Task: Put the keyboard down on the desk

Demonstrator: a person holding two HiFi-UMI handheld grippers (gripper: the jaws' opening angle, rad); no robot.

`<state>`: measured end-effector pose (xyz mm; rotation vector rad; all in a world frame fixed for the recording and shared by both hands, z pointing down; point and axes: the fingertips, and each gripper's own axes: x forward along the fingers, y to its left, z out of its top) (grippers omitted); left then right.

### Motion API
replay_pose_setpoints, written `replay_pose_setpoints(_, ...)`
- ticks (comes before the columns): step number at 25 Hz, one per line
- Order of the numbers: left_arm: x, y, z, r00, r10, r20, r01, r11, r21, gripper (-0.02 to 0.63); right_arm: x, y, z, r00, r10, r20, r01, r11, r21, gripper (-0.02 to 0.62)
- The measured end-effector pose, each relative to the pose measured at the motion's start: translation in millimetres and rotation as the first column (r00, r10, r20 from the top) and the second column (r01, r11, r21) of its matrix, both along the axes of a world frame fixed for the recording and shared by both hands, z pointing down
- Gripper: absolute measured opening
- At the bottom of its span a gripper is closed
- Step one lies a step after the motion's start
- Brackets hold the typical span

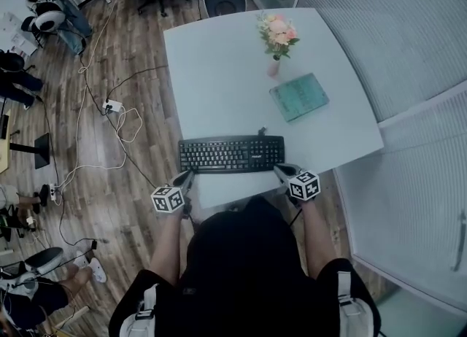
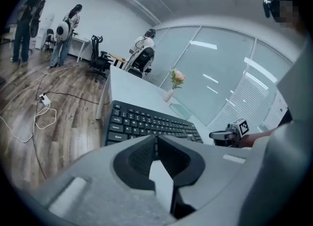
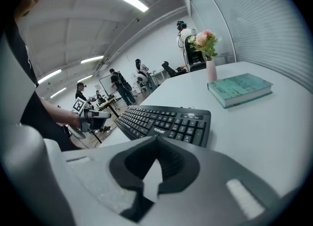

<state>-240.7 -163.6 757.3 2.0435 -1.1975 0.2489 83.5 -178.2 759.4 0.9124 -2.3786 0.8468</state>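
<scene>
Keyboard, black plastic, full-size (image 1: 232, 154), lies flat on white tabletop (image 1: 219, 73), along its near edge. Left gripper (image 1: 188, 176) sits just off the keyboard's near left corner, right gripper (image 1: 281, 171) off its near right corner. Both jaw pairs pressed together, nothing pinched between them.

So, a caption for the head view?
Black keyboard lies on the white desk, left hand-held gripper and right hand-held gripper shut near its front corners.
</scene>
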Motion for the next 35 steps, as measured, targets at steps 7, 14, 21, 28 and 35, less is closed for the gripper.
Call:
replay_pose_setpoints(7, 25.2, 20.3, -22.5, 0.997, 0.080, -0.013, -0.080, 0.996, 0.043, 0.018, -19.4, 24.2, -19.9, 0.996, -0.075, -0.052, 0.079, 0.993, 0.087, 0.002)
replay_pose_setpoints(14, 35.4, 49.0, -29.0, 0.989, 0.144, 0.008, -0.145, 0.988, 0.062, 0.017, -32.8, 50.3, -23.5, 0.996, -0.074, -0.046, 0.079, 0.991, 0.104, 0.002)
replay_pose_setpoints(21, 29.1, 78.6, -29.5, 0.989, 0.151, 0.003, -0.151, 0.987, 0.063, 0.017, -33.9, 73.6, -28.9, 0.997, -0.060, -0.055, 0.066, 0.992, 0.110, 0.002)
replay_pose_setpoints(28, 24.8, 93.3, -28.1, 0.990, 0.142, -0.007, -0.142, 0.988, 0.065, 0.017, -35.0, 91.6, -26.5, 0.996, -0.059, -0.068, 0.066, 0.992, 0.104, 0.002)
replay_pose_setpoints(35, 27.3, 101.9, -27.3, 0.989, 0.145, -0.014, -0.144, 0.987, 0.071, 0.017, -31.1, 103.9, -23.8, 0.998, -0.041, -0.051, 0.045, 0.996, 0.083, 0.002)
